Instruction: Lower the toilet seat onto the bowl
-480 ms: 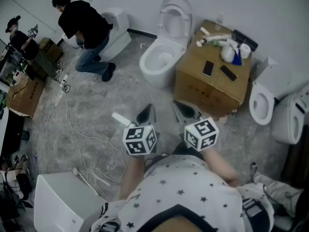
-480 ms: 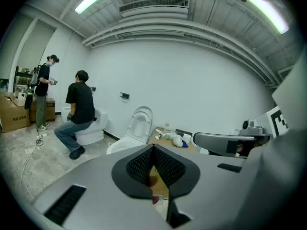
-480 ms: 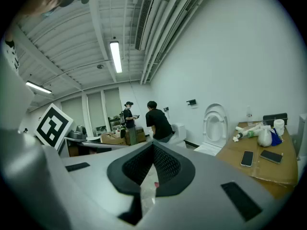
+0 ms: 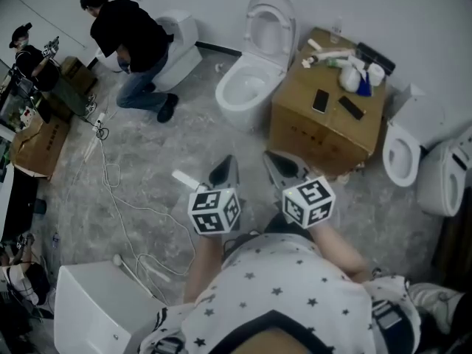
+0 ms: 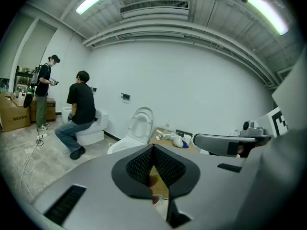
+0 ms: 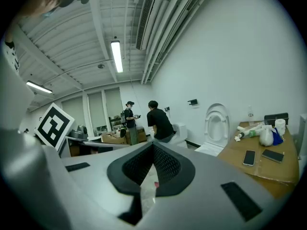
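Note:
A white toilet (image 4: 247, 87) stands against the far wall with its seat (image 4: 270, 22) raised upright against the lid; it also shows in the left gripper view as the toilet (image 5: 136, 131) and in the right gripper view as the seat (image 6: 217, 122). My left gripper (image 4: 224, 169) and right gripper (image 4: 284, 167) are held side by side close to my body, well short of the toilet, both pointing toward it. Both are shut with nothing between the jaws.
A cardboard box (image 4: 324, 131) with phones, bottles and tubes on top stands right of the toilet. More toilets (image 4: 402, 153) line the right side. A person (image 4: 133, 46) crouches at another toilet far left. Cables (image 4: 110, 190) trail over the floor; a white unit (image 4: 96, 308) sits near left.

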The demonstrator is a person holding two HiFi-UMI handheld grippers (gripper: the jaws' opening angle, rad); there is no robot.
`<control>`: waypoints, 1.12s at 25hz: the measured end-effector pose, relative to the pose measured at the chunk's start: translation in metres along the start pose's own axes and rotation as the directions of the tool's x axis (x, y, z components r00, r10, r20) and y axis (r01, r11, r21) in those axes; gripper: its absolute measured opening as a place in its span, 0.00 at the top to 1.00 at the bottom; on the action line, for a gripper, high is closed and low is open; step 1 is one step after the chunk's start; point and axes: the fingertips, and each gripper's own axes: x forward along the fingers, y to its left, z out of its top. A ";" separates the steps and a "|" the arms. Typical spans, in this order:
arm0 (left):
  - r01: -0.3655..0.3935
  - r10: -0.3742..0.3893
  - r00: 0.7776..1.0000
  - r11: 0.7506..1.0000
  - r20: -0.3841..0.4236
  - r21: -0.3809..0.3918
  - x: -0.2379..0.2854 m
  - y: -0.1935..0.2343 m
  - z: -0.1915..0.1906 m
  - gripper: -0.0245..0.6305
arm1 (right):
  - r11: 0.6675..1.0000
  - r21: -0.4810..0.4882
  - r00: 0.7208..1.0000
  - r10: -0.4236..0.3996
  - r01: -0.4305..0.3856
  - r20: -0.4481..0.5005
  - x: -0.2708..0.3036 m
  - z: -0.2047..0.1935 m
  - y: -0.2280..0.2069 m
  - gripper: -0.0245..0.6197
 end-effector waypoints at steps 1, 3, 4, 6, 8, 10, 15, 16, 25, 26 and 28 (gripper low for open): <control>0.000 0.000 1.000 1.000 0.000 -0.001 -0.001 0.000 -0.001 0.97 | 1.000 -0.001 1.000 0.000 0.000 -0.002 0.000 -0.001 0.001 0.95; 0.000 0.000 1.000 1.000 -0.002 -0.004 0.000 0.000 -0.003 0.97 | 1.000 -0.002 1.000 0.003 -0.003 -0.006 0.000 -0.002 0.002 0.95; 0.001 -0.001 1.000 1.000 -0.003 -0.005 0.000 0.000 -0.003 0.97 | 1.000 0.000 1.000 0.007 -0.007 -0.007 0.000 -0.003 0.003 0.95; 0.004 -0.004 1.000 1.000 -0.003 -0.007 -0.001 0.000 -0.004 0.97 | 1.000 0.010 1.000 0.025 -0.025 -0.005 0.000 -0.003 0.006 0.95; 0.006 -0.006 1.000 1.000 -0.004 -0.009 -0.004 0.002 -0.005 0.97 | 0.999 0.023 0.999 0.045 -0.045 0.005 0.000 -0.002 0.012 0.95; 0.006 -0.006 1.000 1.000 -0.005 -0.009 -0.007 0.003 -0.007 0.97 | 0.998 0.033 0.999 0.052 -0.052 0.011 -0.001 -0.003 0.016 0.95; 0.004 -0.004 1.000 1.000 -0.008 -0.021 -0.010 0.010 -0.013 0.97 | 0.998 0.041 0.998 0.057 -0.057 0.009 0.001 -0.007 0.023 0.95; 0.003 -0.003 1.000 1.000 -0.009 -0.022 -0.011 0.013 -0.014 0.97 | 0.998 0.042 0.998 0.056 -0.057 0.008 0.003 -0.009 0.025 0.95; -0.021 0.021 1.000 0.999 -0.007 -0.032 0.005 0.034 -0.004 0.97 | 0.994 0.049 0.995 0.095 -0.095 -0.005 0.038 -0.004 0.023 0.95; -0.024 0.024 1.000 0.999 -0.006 -0.033 0.009 0.037 -0.002 0.97 | 0.994 0.047 0.995 0.099 -0.099 -0.004 0.043 -0.003 0.020 0.95; -0.029 0.029 1.000 0.999 -0.003 -0.038 0.018 0.043 0.003 0.97 | 0.993 0.040 0.994 0.107 -0.107 -0.003 0.054 0.001 0.015 0.95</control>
